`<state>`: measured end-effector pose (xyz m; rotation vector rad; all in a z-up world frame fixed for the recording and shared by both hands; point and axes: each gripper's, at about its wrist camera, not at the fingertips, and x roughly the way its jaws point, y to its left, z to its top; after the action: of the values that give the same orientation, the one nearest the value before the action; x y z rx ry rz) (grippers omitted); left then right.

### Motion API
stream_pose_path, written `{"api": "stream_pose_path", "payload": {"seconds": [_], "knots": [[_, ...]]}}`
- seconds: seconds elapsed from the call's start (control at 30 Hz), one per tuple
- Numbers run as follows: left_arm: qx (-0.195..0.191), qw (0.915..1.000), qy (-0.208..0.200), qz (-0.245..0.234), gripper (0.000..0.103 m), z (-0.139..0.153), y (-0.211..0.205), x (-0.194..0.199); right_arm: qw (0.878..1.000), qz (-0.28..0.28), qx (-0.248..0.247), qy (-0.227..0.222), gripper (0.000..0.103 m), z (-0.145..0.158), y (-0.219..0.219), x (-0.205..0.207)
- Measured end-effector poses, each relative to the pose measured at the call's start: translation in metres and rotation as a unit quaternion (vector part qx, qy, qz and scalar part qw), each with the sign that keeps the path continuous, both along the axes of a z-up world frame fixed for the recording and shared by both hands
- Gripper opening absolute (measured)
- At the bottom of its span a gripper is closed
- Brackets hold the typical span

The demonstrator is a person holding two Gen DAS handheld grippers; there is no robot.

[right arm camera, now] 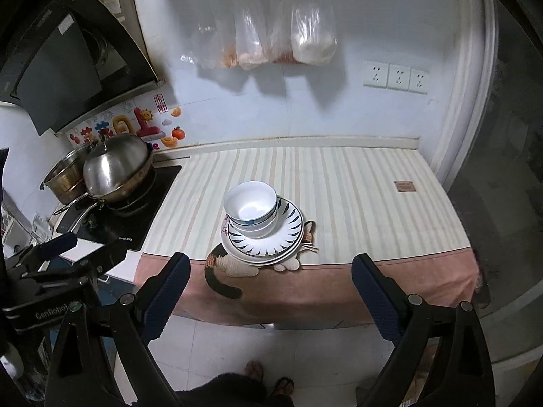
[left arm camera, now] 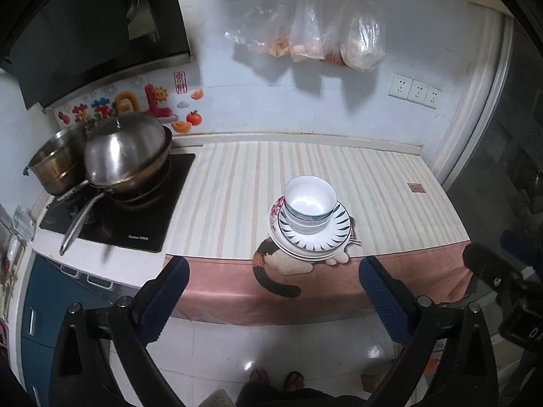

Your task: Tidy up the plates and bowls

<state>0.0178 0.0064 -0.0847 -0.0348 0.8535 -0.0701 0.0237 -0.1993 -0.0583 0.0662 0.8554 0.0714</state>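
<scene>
Both the left gripper (left arm camera: 273, 271) and right gripper (right arm camera: 270, 268) gape empty above the counter. Nested bowls (left arm camera: 309, 203) hide the stacked plates' (left arm camera: 325, 240) centres, rims facing up.

White bowls (left arm camera: 309, 203), the upper with a dark blue band outside, nested on a white plate (left arm camera: 334, 234) with dark blue leaf strokes round its rim; a plate beneath shows a pink floral edge (left arm camera: 276, 205), lower plates plain white (left arm camera: 298, 254). Counter cloth (left arm camera: 390, 183) cream with pale pink and grey stripes, front border dusty pink, with a calico cat motif (left arm camera: 275, 264) in beige, orange and black. Gripper pads dark blue (left arm camera: 169, 291) on black arms; wok lid (left arm camera: 125, 149) silver steel, hob (left arm camera: 135, 220) black, wall stickers (left arm camera: 149, 105) red and orange, cabinet (left arm camera: 44, 305) blue.
</scene>
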Motion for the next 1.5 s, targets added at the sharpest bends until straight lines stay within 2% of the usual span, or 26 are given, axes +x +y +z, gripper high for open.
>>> {"api": "stream_pose_path", "payload": {"seconds": [0.2, 0.53, 1.23, 1.5], "knots": [[0.004, 0.9998, -0.01, -0.015, 0.103, 0.01, 0.006, -0.013, 0.999, -0.022, -0.023, -0.028, 0.099, 0.017, 0.011, -0.025], [0.023, 0.9989, -0.035, -0.02, 0.103, 0.024, 0.013, -0.028, 0.998, -0.042, -0.032, -0.041, 0.1, 0.034, 0.024, -0.046], [0.021, 0.9993, -0.031, -0.006, 0.103, 0.024, 0.028, -0.038, 0.998, -0.044, -0.025, -0.041, 0.1, 0.032, 0.025, -0.055], [0.01, 0.9996, -0.027, -0.001, 0.103, 0.026, 0.026, -0.042, 0.998, -0.045, -0.027, -0.039, 0.1, 0.032, 0.03, -0.06]]}}
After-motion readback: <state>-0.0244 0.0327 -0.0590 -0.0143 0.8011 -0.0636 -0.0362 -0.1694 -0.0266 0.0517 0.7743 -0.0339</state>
